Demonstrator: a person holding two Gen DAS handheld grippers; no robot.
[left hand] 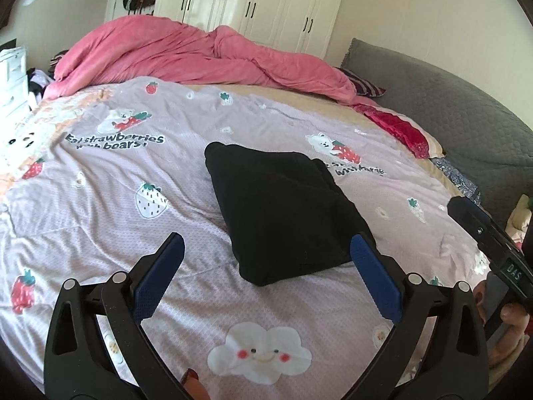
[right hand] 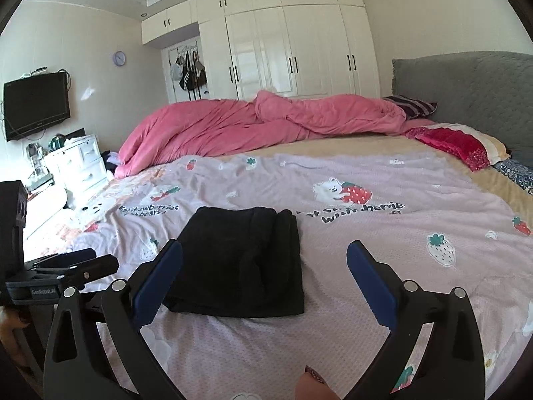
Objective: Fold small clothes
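A black garment lies folded into a compact rectangle on the lilac strawberry-print bedspread; it also shows in the right wrist view. My left gripper is open and empty, hovering just before the garment's near edge, its right finger close to the garment's near right corner. My right gripper is open and empty, above the garment's near edge. The right gripper shows at the right edge of the left wrist view, and the left gripper shows at the left of the right wrist view.
A bunched pink duvet lies across the far side of the bed. Red and patterned pillows lie against a grey headboard on the right. White wardrobes stand behind. A white drawer unit and wall TV are left.
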